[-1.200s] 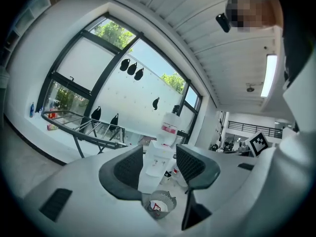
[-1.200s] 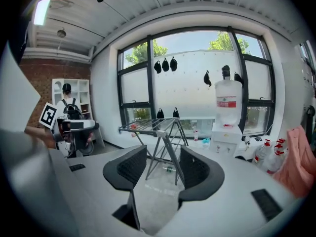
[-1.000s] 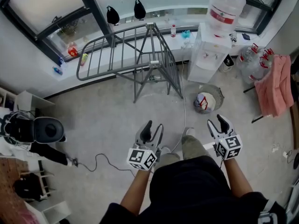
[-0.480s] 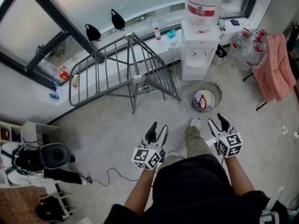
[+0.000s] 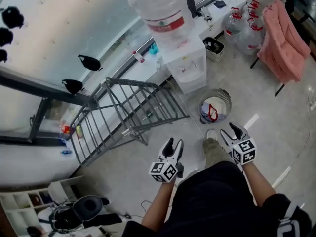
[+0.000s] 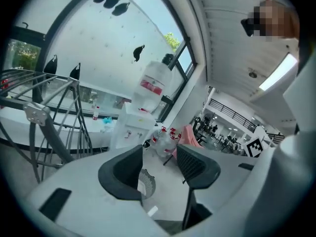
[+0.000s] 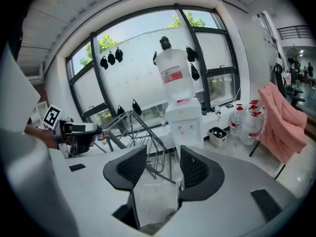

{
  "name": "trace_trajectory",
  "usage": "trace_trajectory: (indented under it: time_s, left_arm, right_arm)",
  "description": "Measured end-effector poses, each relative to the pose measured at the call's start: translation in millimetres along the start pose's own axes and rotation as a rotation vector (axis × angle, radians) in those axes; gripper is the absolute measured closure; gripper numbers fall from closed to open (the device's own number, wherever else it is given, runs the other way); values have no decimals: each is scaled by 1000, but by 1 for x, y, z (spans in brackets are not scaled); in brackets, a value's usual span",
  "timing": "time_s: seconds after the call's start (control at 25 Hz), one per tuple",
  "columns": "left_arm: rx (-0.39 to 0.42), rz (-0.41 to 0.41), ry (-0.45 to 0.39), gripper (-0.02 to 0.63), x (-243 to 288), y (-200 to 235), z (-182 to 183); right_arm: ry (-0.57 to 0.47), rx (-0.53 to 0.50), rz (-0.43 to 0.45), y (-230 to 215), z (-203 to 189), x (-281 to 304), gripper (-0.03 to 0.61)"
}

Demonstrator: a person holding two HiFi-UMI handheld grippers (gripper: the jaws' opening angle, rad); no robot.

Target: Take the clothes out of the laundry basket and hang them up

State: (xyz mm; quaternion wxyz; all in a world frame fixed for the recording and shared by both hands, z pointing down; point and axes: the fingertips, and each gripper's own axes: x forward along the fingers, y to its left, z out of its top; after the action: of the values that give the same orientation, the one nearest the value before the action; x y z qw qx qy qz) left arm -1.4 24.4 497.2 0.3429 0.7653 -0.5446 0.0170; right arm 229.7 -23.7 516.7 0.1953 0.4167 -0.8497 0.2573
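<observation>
A grey metal drying rack (image 5: 126,113) stands bare by the window, also in the left gripper view (image 6: 42,115) and the right gripper view (image 7: 134,128). A round wire-mesh basket (image 5: 225,97) with white and red things in it sits on the floor beside the water dispenser (image 5: 183,62). My left gripper (image 5: 174,146) and right gripper (image 5: 230,132) are held in front of my body, both open and empty. The jaws of each stand apart with only floor between them (image 6: 158,164) (image 7: 163,169). The basket (image 6: 146,181) shows between the left jaws, far off.
A pink cloth (image 5: 282,37) hangs over a stand at the right, beside large water bottles (image 5: 243,26). A black bag and shelves (image 5: 81,210) lie at the lower left. A cable (image 5: 197,125) runs across the floor near my feet.
The head view has swung, so the rack now sits further left and the dispenser nearer the middle. Both grippers stay open in front of my body.
</observation>
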Motion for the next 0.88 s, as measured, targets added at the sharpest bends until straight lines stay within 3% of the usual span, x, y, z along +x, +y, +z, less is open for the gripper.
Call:
trace_trajectory:
  time_s: [0.12,0.28,0.36,0.52,0.68,0.88]
  left_arm:
    - [44,-38,80,417,65,-5,5]
    - [36,-90,175,417,138,-11,5]
    - [92,-118,235,417,176,-18,-5]
    - [212,-215,373,417,244,-31,-38]
    - [231,-321,467,417,310,-29,-73]
    - [272,-351,583,417,388,1,-143]
  right_arm:
    - [-4,23,-5,-39,17,24,397]
    - [-38,54,-64,-94,34,45,396]
    - [-44,66,-97,-123,35,52,394]
    - [-26,100,-143,-163,17,66,394]
    - [-4,101,-172,-188,-7,86,393]
    - [-5,147,-210,-217,-34,122,390]
